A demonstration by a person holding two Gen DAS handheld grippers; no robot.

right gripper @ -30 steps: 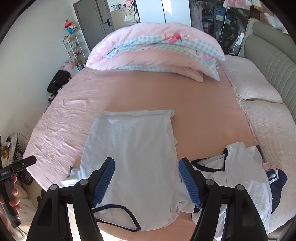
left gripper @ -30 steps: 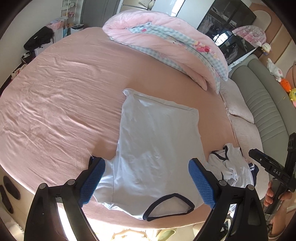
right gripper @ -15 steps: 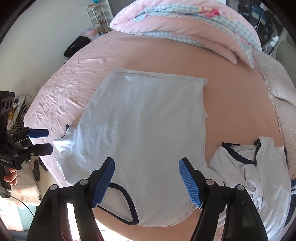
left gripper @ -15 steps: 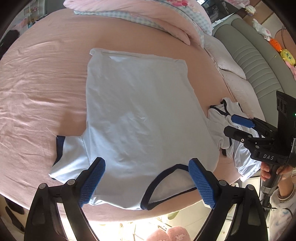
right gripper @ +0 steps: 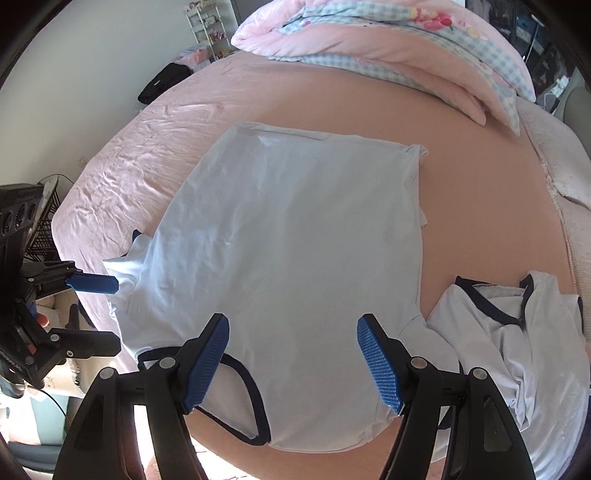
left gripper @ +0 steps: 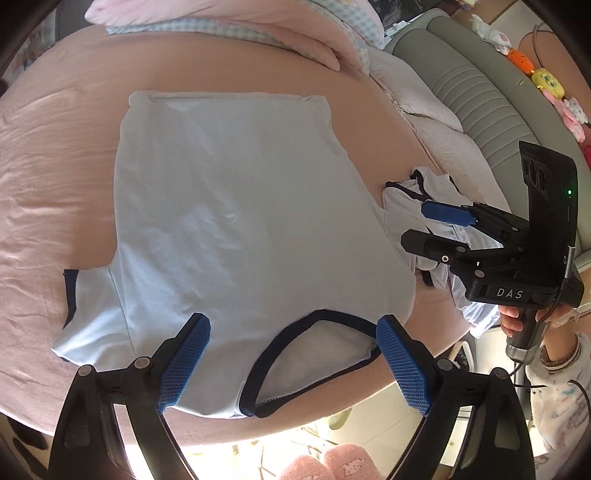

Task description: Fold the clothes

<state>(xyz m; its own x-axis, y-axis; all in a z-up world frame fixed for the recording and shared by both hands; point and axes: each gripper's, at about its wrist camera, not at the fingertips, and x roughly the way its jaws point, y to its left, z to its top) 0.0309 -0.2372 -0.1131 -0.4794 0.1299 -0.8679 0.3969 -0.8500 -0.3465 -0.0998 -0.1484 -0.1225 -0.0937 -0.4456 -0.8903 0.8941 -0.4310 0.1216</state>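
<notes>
Left wrist view: a pale blue T-shirt (left gripper: 236, 229) with navy trim lies spread flat on the pink bed sheet (left gripper: 48, 177), collar at the near bed edge, hem toward the rolled duvet (left gripper: 258, 22). The left gripper (left gripper: 291, 354) hangs over the collar with its fingers wide apart and nothing between them. One sleeve lies spread out to the left; the opposite sleeve is not clear in this view. The right gripper (left gripper: 439, 225) hovers over a crumpled second shirt (left gripper: 436, 199) at the right, and its fingers stand apart too. The near shoulder and collar sit right at the mattress edge, so a pinch taken there could drag the shirt off the bed. A grab so close to the heap could also catch the crumpled shirt along with the spread one.

Right wrist view: the right gripper (right gripper: 291, 354) is over the shirt's (right gripper: 295, 236) near shoulder area, fingers open and empty. The crumpled shirt (right gripper: 509, 332) touches or overlaps the spread shirt's sleeve, so lifting that sleeve may tug the heap along. The left gripper (right gripper: 96, 306) sits beside the other sleeve. Thin jersey slips and wrinkles easily: pinching only the top layer would separate front from back and leave a skewed fold.
</notes>
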